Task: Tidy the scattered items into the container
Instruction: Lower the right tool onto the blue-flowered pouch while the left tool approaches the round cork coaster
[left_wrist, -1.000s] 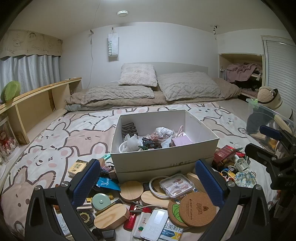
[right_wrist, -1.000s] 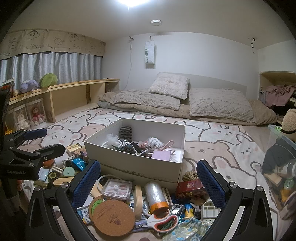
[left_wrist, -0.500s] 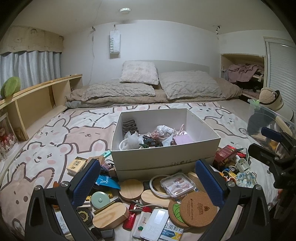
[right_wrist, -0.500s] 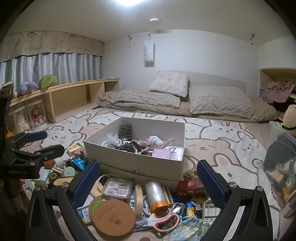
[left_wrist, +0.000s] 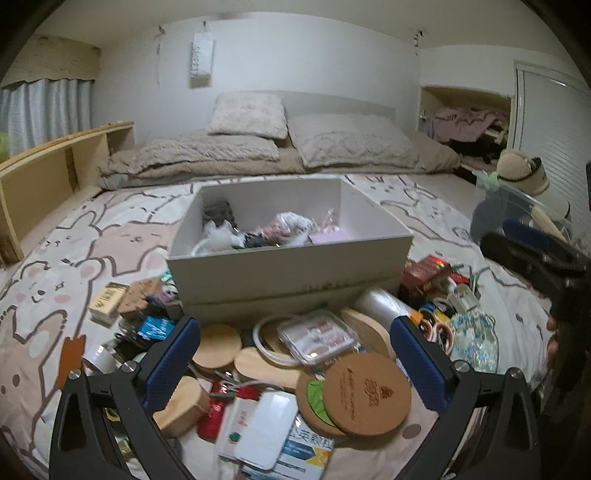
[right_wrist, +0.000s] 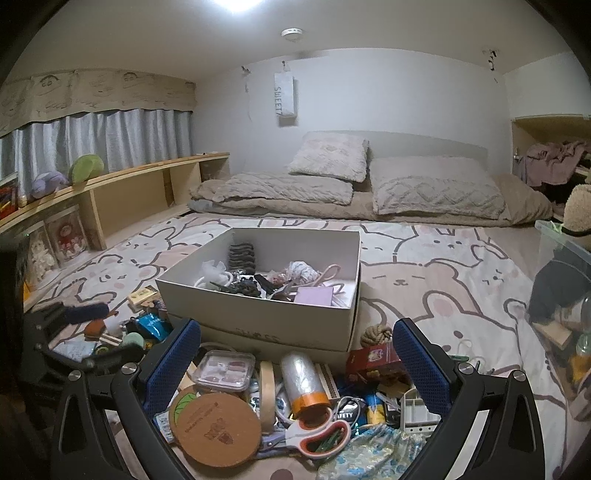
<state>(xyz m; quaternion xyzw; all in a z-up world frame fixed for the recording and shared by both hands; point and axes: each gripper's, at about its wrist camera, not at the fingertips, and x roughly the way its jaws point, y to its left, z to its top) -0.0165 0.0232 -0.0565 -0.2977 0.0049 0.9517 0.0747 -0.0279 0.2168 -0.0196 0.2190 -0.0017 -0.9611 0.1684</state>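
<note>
Starting on my left: the left claw (left_wrist: 295, 354) hangs released, blue pads spread wide, nothing between them, low over the clutter on the bed. Right under it sits the small clear plastic case with pink nail tips (left_wrist: 318, 335), lying flat, its long side running roughly across the gap, left to right. Just nearer me and a touch right, the round cork coaster with a stamped logo (left_wrist: 367, 393) overlaps a second coaster with a green leaf. Beyond all of this, straight ahead, the open white cardboard shoebox (left_wrist: 288, 271) stands with its near wall touching the pile; it already holds a few bits.

Moving right: the right claw (right_wrist: 295, 356) is likewise released and empty. Below it lies the silvery plastic-wrapped roll with an orange end (right_wrist: 303, 382), its long axis pointing away from me toward the box, so the pads would close across its width. The same coaster (right_wrist: 216, 430) sits at the lower left here. My call: the left claw has the case, the right has the roll; each lifts forward over the near wall.
</note>
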